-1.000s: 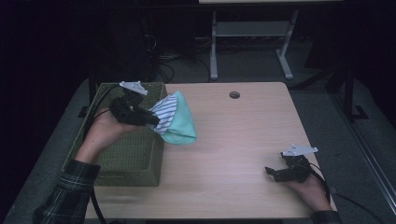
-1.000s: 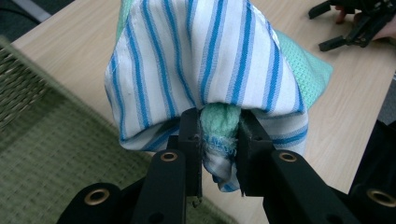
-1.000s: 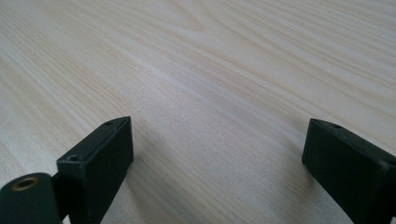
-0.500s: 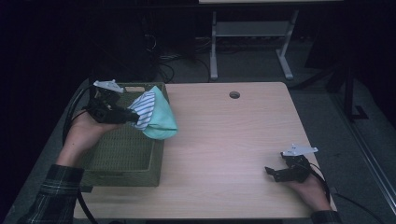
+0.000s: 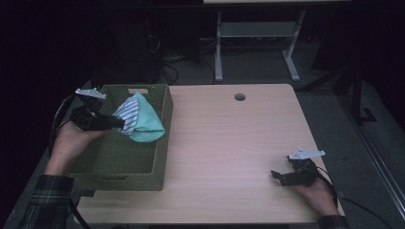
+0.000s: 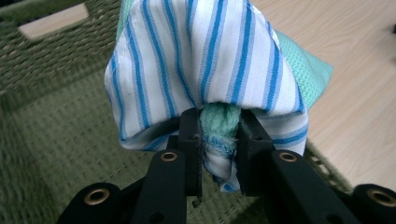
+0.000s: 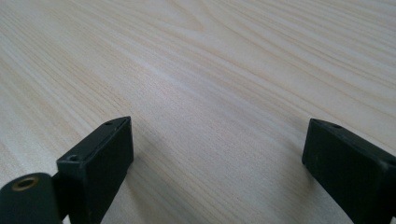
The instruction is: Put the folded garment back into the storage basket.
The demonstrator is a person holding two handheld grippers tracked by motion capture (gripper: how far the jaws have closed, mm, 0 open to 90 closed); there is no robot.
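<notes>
Clamping cloth (image 5: pixel 141 121): left gripper (image 5: pixel 120 124) | right gripper (image 5: pixel 276 176) agape | wooden table (image 5: pixel 229 138), dark room

Left gripper (image 5: pixel 119 123): black body, grey three-cornered plate on top, black cable looping off behind. Its two blocky black jaws carry brass-ringed holes on the arms. Right gripper (image 5: pixel 279 176): same black build, grey plate, black trailing cable, small screw holes in the jaw blocks. Dark plaid sleeve (image 5: pixel 45 200) on the left forearm.

Dim high view, dark blurred surroundings
</notes>
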